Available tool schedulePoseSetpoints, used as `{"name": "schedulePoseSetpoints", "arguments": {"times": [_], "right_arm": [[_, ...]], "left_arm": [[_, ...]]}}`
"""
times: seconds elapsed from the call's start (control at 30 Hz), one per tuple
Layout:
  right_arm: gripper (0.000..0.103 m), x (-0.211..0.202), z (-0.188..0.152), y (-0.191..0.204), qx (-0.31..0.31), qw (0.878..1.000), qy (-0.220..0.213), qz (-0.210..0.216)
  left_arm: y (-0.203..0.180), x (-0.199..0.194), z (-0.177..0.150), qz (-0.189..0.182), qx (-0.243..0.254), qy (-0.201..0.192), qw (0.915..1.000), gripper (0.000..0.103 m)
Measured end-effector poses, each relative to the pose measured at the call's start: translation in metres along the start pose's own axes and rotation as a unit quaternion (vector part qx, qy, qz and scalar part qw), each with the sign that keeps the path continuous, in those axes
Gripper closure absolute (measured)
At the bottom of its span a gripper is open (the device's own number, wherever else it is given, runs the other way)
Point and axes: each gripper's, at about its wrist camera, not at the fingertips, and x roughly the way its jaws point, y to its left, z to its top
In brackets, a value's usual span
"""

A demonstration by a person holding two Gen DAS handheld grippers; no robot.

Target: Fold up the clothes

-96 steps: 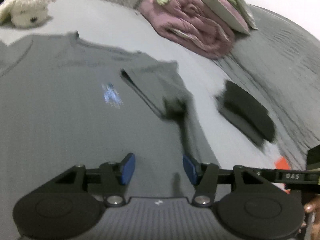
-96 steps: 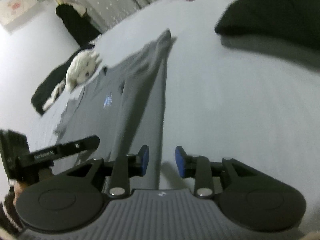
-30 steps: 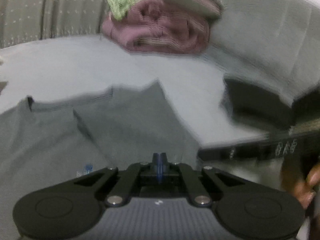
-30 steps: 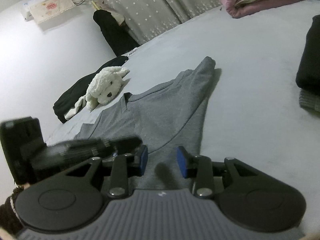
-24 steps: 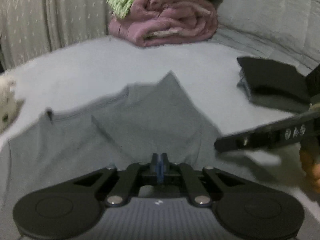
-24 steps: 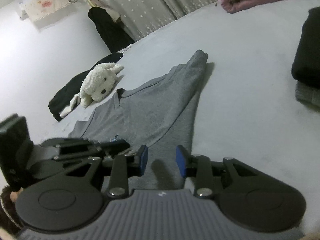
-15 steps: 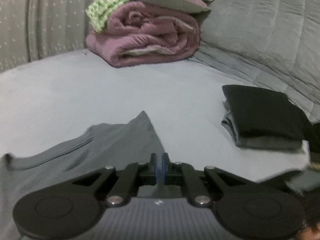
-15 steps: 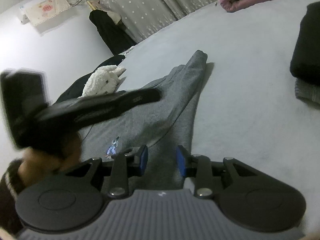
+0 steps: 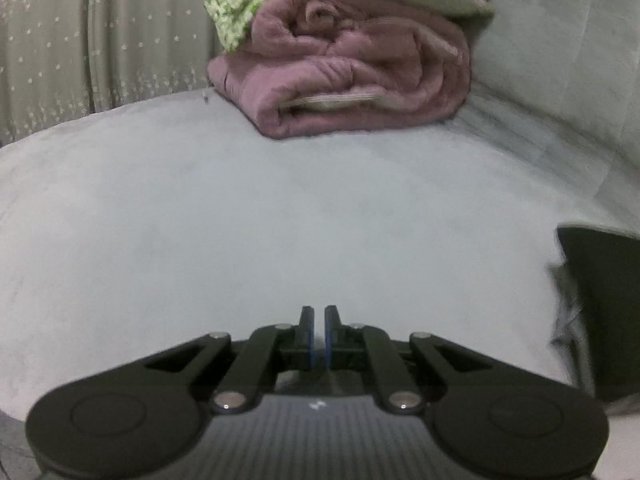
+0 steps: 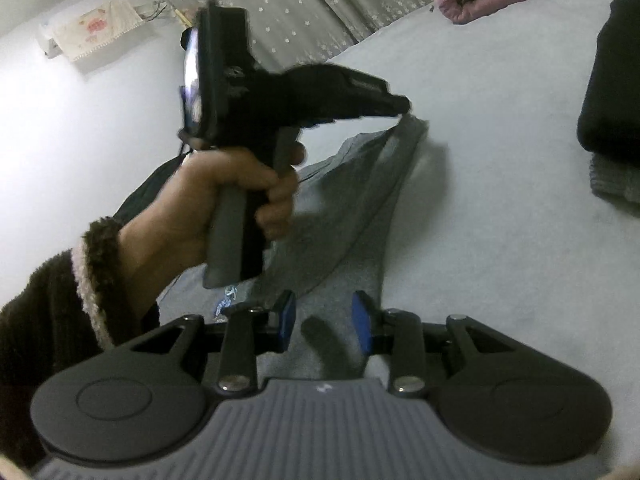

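A grey shirt [image 10: 360, 208] lies flat on the pale bed [image 9: 280, 220], one side folded inward. My right gripper [image 10: 325, 322] hovers open over the shirt's near end, with nothing between its blue pads. In the right wrist view a person's hand [image 10: 240, 188] holds my left gripper [image 10: 402, 106] with its tip at the shirt's far corner [image 10: 416, 124]. In the left wrist view, the left gripper [image 9: 318, 340] is shut to a thin slit above bare bed. Whether cloth is pinched in it does not show.
A rolled pink blanket [image 9: 352, 80] with a green patterned cloth [image 9: 248, 4] on top sits at the back by the starred curtain [image 9: 80, 40]. A folded black garment [image 9: 600, 312] [image 10: 612, 80] lies to the right. A grey quilted headboard [image 9: 560, 60] rises behind.
The left gripper has swept across the shirt to its far corner, and the shirt has dropped out of its view. The right gripper has stayed put, still open.
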Motion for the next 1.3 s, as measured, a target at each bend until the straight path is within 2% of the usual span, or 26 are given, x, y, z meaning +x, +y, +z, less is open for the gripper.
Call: {"name": "schedulePoseSetpoints", "arguments": {"times": [0.13, 0.27, 0.37, 0.5, 0.57, 0.7, 0.73, 0.8, 0.93, 1.07, 1.13, 1.2, 1.3], "right_arm": [[0.065, -0.006, 0.003, 0.000, 0.002, 1.000, -0.016, 0.003], [0.065, -0.010, 0.004, 0.001, 0.005, 1.000, -0.028, 0.004], [0.064, -0.009, 0.005, 0.000, 0.006, 1.000, -0.029, 0.004], [0.064, -0.008, 0.005, 0.002, 0.004, 1.000, -0.026, 0.002], [0.064, -0.008, 0.005, 0.001, 0.004, 1.000, -0.027, 0.000], [0.065, -0.007, 0.005, 0.003, -0.001, 0.999, -0.031, -0.006], [0.065, -0.007, 0.005, 0.004, -0.004, 0.999, -0.033, -0.007], [0.065, -0.008, 0.006, 0.008, -0.012, 0.999, -0.037, -0.003], [0.064, -0.006, 0.006, 0.015, -0.027, 0.999, -0.040, 0.006], [0.064, 0.003, 0.003, 0.022, -0.053, 0.998, -0.021, -0.019], [0.064, 0.009, 0.000, 0.026, -0.075, 0.996, -0.007, -0.037], [0.066, 0.013, -0.003, 0.029, -0.096, 0.994, 0.004, -0.050], [0.062, 0.011, -0.004, 0.028, -0.100, 0.994, 0.004, -0.044]], "left_arm": [[0.006, -0.039, -0.011, -0.013, 0.002, -0.020, 0.9997, 0.097], [0.013, -0.074, -0.040, -0.002, 0.030, -0.020, 0.9993, 0.097], [0.019, -0.090, -0.065, -0.005, 0.030, -0.009, 0.9995, 0.097], [0.036, -0.087, -0.083, 0.012, 0.027, 0.004, 0.9996, 0.097], [0.046, -0.082, -0.089, 0.038, 0.026, 0.000, 0.9989, 0.097], [0.073, -0.080, -0.073, 0.074, -0.037, -0.012, 0.9965, 0.097], [0.079, -0.085, -0.071, 0.063, -0.057, -0.014, 0.9963, 0.097], [0.078, -0.095, -0.072, 0.043, -0.065, -0.017, 0.9968, 0.097], [0.054, -0.114, -0.084, 0.016, -0.024, -0.016, 0.9995, 0.097], [0.028, -0.123, -0.104, -0.020, 0.008, 0.002, 0.9998, 0.097], [0.020, -0.121, -0.116, -0.019, 0.024, 0.021, 0.9993, 0.097], [0.017, -0.130, -0.128, -0.009, 0.031, 0.015, 0.9994, 0.097], [0.022, -0.153, -0.132, -0.007, 0.007, 0.013, 0.9999, 0.096]]}}
